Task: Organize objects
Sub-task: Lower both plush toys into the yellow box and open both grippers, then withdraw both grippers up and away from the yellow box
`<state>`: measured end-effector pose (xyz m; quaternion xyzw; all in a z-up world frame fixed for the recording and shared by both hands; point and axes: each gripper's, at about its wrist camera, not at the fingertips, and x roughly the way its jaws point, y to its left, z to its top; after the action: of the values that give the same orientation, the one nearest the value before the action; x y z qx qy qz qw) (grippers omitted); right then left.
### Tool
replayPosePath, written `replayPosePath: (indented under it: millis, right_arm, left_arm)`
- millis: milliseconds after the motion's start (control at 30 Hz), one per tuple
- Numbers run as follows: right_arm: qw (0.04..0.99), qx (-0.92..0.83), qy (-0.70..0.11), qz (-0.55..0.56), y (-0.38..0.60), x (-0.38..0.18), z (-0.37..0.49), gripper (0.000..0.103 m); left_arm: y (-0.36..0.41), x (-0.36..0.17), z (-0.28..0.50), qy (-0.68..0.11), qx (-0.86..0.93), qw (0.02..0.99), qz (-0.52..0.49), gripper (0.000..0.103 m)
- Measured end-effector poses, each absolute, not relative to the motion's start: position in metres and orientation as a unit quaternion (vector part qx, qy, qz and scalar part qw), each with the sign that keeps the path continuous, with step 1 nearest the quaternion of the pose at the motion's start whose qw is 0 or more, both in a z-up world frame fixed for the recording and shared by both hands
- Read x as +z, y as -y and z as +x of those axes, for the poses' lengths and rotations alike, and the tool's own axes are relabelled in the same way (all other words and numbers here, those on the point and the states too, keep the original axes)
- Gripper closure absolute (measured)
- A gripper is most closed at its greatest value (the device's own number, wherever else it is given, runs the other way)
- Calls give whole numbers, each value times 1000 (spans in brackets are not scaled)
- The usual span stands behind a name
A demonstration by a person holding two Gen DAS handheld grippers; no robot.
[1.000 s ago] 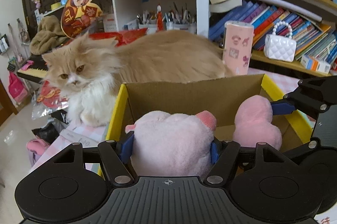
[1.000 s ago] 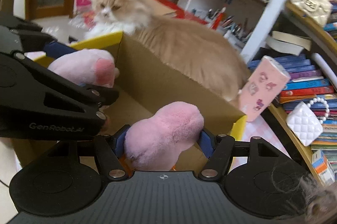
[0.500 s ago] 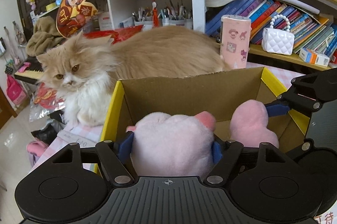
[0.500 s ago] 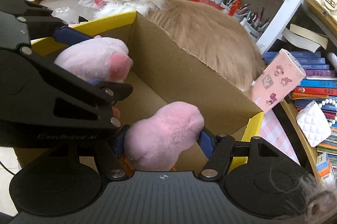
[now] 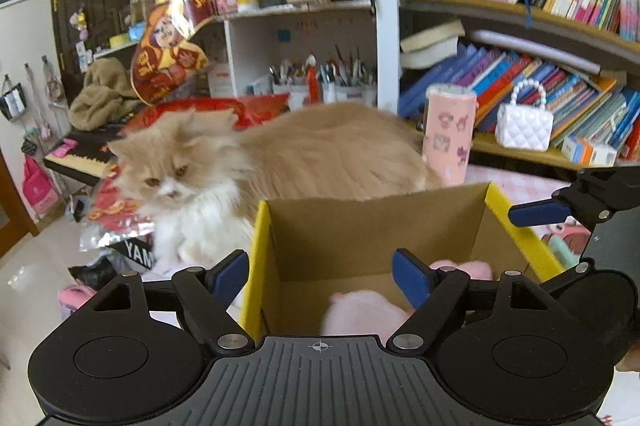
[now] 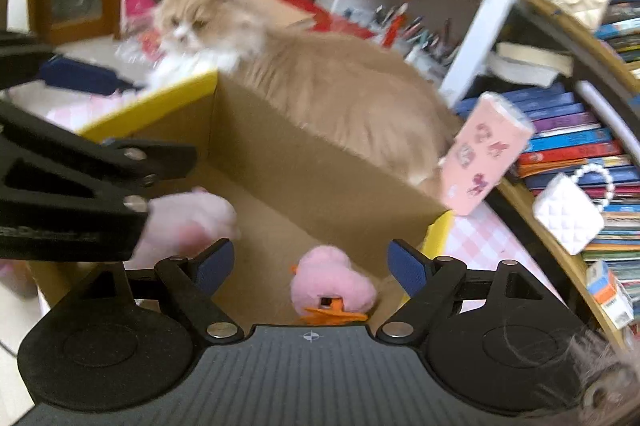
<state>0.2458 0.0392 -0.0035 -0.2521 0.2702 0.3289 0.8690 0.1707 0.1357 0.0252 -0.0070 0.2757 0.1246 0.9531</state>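
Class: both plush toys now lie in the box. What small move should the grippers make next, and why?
Probably lift both clear of the yellow-rimmed cardboard box. The left gripper and right gripper are opening, nothing between their pads; the pale pink plush toy and pink orange-beaked duck plush lie inside.

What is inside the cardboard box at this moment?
The cardboard box holds two plush toys: a pale pink one and a pink duck with an orange beak. The near part of the box floor is hidden behind the gripper bodies.

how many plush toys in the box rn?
2. Pale pink plush at the box's left side; pink duck plush at its right corner. Others may be hidden below the rim.
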Motion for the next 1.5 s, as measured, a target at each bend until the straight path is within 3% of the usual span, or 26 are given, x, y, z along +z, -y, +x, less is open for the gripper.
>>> replayPosePath:
  millis: [533,1500]
  right_arm:
    - [933,258,-219,-124,3,48,160,20]
    - [933,144,-320,-74,60,-20,30,20]
  left_arm:
    - [-143,55,82,-228,142,963,-29,17]
    - [-114,1,-20,-316,128,940,-10,16]
